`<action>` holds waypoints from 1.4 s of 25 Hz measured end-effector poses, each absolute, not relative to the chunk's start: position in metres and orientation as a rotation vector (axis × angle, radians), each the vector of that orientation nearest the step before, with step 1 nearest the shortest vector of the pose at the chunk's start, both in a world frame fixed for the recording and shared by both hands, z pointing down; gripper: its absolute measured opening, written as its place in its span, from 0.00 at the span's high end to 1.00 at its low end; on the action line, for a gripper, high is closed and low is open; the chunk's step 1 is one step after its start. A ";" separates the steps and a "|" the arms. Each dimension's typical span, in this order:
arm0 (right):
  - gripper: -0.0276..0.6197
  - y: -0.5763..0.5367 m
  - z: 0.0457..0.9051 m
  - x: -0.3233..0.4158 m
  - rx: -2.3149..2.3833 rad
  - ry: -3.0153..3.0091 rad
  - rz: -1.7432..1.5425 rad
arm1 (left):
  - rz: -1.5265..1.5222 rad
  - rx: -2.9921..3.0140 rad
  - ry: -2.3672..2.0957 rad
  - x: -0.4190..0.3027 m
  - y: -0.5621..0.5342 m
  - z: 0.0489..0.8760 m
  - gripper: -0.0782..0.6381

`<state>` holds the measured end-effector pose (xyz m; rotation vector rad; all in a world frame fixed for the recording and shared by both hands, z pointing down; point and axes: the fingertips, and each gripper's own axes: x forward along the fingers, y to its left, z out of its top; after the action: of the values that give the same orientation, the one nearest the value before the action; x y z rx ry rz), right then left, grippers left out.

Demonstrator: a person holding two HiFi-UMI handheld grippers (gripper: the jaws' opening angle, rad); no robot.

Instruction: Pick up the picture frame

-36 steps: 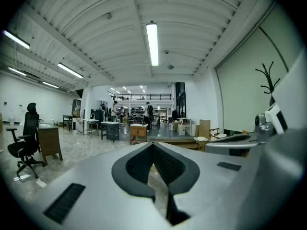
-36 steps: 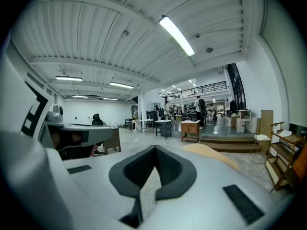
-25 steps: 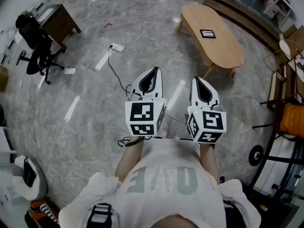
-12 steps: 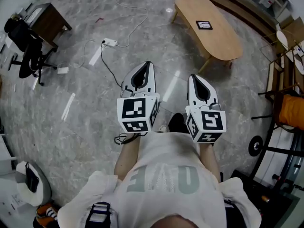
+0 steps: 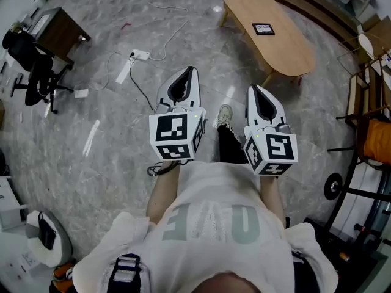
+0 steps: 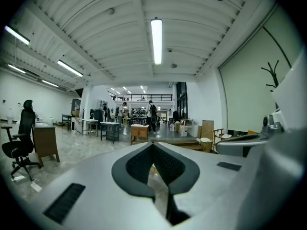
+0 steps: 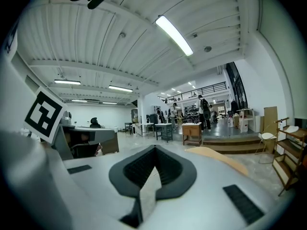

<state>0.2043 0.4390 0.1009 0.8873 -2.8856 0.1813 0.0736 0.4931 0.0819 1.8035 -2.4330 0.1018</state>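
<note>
The picture frame (image 5: 264, 28), small with a black border, lies flat on the long oval wooden table (image 5: 287, 47) at the top right of the head view. Both grippers are held side by side at waist height over the marble floor, well short of the table and pointing roughly level. My left gripper (image 5: 190, 70) (image 6: 153, 144) is shut with nothing in it. My right gripper (image 5: 253, 88) (image 7: 154, 147) also has its tips together and holds nothing. The table's tan top (image 7: 218, 156) shows just past the right jaws.
A power strip with trailing cables (image 5: 140, 55) lies on the floor ahead on the left. A black office chair (image 5: 36, 72) and a dark desk (image 5: 58, 32) stand far left. Wooden chairs, one with an orange cushion (image 5: 374, 148), line the right. My shoe (image 5: 223, 116) steps between the grippers.
Both grippers have moved forward across the floor toward the table. A leg has swung forward between them. Both stay shut.
</note>
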 end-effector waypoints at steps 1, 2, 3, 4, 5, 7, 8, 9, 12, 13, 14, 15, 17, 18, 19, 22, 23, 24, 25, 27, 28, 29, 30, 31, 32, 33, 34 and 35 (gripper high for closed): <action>0.95 0.433 0.100 0.200 0.881 -2.896 0.173 | 0.100 1.808 -2.438 0.071 0.488 0.082 0.89; 0.95 0.425 0.099 0.194 0.872 -2.906 0.160 | 0.094 1.811 -2.444 0.068 0.481 0.081 0.89; 0.95 0.417 0.098 0.188 0.862 -2.916 0.143 | 0.088 1.812 -2.451 0.064 0.474 0.082 0.89; 0.95 0.408 0.098 0.181 0.855 -2.926 0.128 | 0.085 1.813 -2.458 0.059 0.466 0.082 0.89; 0.95 0.397 0.098 0.175 0.853 -2.935 0.120 | 0.087 1.817 -2.465 0.055 0.456 0.083 0.89; 0.95 0.374 0.100 0.159 0.852 -2.946 0.123 | 0.099 1.834 -2.471 0.044 0.434 0.084 0.89; 0.95 0.362 0.101 0.151 0.850 -2.946 0.126 | 0.104 1.845 -2.471 0.038 0.421 0.084 0.89; 0.95 0.349 0.103 0.142 0.844 -2.942 0.125 | 0.106 1.852 -2.469 0.032 0.407 0.084 0.89; 0.95 0.310 0.105 0.114 0.804 -2.932 0.097 | 0.097 1.847 -2.468 0.010 0.363 0.085 0.89; 0.95 0.294 0.105 0.104 0.792 -2.928 0.089 | 0.097 1.842 -2.467 0.001 0.345 0.086 0.89; 0.95 0.276 0.106 0.093 0.780 -2.921 0.087 | 0.100 1.836 -2.466 -0.007 0.328 0.087 0.89; 0.95 0.258 0.108 0.082 0.768 -2.912 0.094 | 0.105 1.830 -2.462 -0.016 0.310 0.088 0.89; 0.95 0.221 0.109 0.059 0.737 -2.885 0.117 | 0.112 1.812 -2.449 -0.035 0.275 0.088 0.89; 0.95 0.203 0.109 0.048 0.719 -2.873 0.129 | 0.115 1.802 -2.443 -0.046 0.259 0.086 0.89; 0.95 0.187 0.107 0.037 0.700 -2.864 0.140 | 0.114 1.790 -2.441 -0.056 0.242 0.084 0.89; 0.95 0.138 0.100 0.008 0.662 -2.870 0.161 | 0.106 1.758 -2.461 -0.087 0.194 0.073 0.89; 0.95 0.121 0.098 -0.001 0.656 -2.877 0.164 | 0.100 1.753 -2.475 -0.097 0.178 0.069 0.89; 0.95 0.105 0.097 -0.010 0.650 -2.883 0.163 | 0.097 1.750 -2.490 -0.106 0.162 0.067 0.89; 0.95 0.091 0.097 -0.019 0.644 -2.886 0.159 | 0.097 1.745 -2.501 -0.115 0.147 0.066 0.89; 0.95 0.066 0.100 -0.037 0.630 -2.883 0.154 | 0.109 1.733 -2.507 -0.133 0.121 0.068 0.89; 0.95 0.056 0.102 -0.044 0.621 -2.879 0.159 | 0.115 1.728 -2.505 -0.140 0.110 0.069 0.89; 0.95 0.047 0.103 -0.051 0.610 -2.877 0.168 | 0.119 1.722 -2.503 -0.147 0.100 0.071 0.89; 0.95 0.038 0.104 -0.057 0.599 -2.876 0.177 | 0.121 1.717 -2.501 -0.152 0.091 0.072 0.89; 0.95 0.029 0.104 -0.062 0.591 -2.876 0.184 | 0.121 1.711 -2.498 -0.157 0.081 0.073 0.89; 0.95 0.020 0.104 -0.066 0.584 -2.877 0.189 | 0.122 1.706 -2.495 -0.161 0.071 0.074 0.89; 0.95 0.011 0.104 -0.070 0.579 -2.879 0.195 | 0.123 1.701 -2.492 -0.164 0.062 0.075 0.89; 0.95 0.003 0.103 -0.074 0.574 -2.881 0.200 | 0.124 1.695 -2.490 -0.167 0.054 0.075 0.89; 0.95 -0.005 0.102 -0.078 0.570 -2.882 0.205 | 0.125 1.690 -2.487 -0.169 0.048 0.075 0.89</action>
<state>-0.0784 -0.0046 0.1018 0.5701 -2.8820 0.2045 -0.1693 0.0479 0.0751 1.6898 -2.4868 0.1251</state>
